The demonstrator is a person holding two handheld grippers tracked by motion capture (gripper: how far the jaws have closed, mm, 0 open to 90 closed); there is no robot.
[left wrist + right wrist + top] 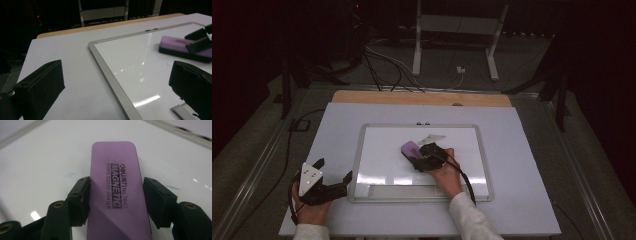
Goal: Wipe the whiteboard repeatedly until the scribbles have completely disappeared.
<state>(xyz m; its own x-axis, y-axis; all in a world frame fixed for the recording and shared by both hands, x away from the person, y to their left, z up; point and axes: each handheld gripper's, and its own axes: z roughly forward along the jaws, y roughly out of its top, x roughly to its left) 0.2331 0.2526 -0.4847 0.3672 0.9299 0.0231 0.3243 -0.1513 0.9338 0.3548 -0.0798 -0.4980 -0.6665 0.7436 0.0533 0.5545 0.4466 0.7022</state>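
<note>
On the whiteboard (382, 150), the purple eraser (116, 190) lies flat between the right gripper (116, 200), whose jaws clamp its long sides.

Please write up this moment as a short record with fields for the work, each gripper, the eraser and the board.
work: wiping a whiteboard with an eraser
right gripper: shut on the purple eraser, jaws pressing its two long sides
purple eraser: flat on the board, printed face up, near the board's middle
left gripper: open, holding nothing, at the board's left edge over the white table
whiteboard: lies flat on the table, silver frame, faint blue marks beside the eraser
</note>
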